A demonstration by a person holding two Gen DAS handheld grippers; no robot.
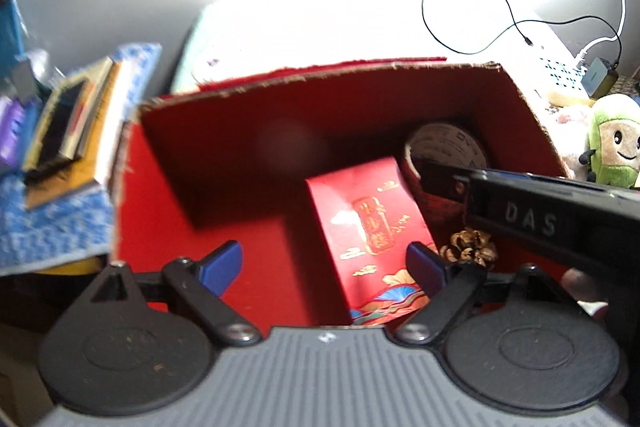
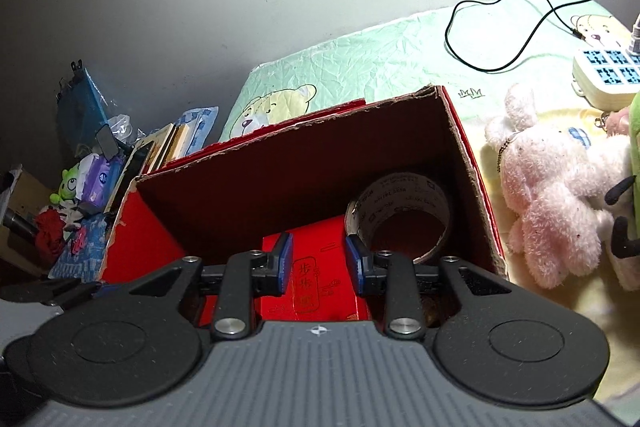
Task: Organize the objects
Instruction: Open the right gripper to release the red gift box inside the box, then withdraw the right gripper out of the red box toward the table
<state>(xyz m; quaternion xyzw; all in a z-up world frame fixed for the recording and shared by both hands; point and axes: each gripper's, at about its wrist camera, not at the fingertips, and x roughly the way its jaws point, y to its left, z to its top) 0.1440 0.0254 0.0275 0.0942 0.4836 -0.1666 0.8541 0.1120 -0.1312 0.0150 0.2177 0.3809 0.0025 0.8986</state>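
Note:
An open red cardboard box lies on the bed. Inside it are a red packet with gold print, a roll of tape in the right corner and a pine cone. My left gripper stands open over the box's near edge, the packet by its right finger, nothing held. My right gripper is open too, hovering in the box above the packet; in the left wrist view its black body reaches in from the right toward the tape roll.
A pink plush rabbit and a green plush toy lie right of the box. A white power strip with a black cable sits at the back right. Books on blue cloth, tissues and clutter crowd the left.

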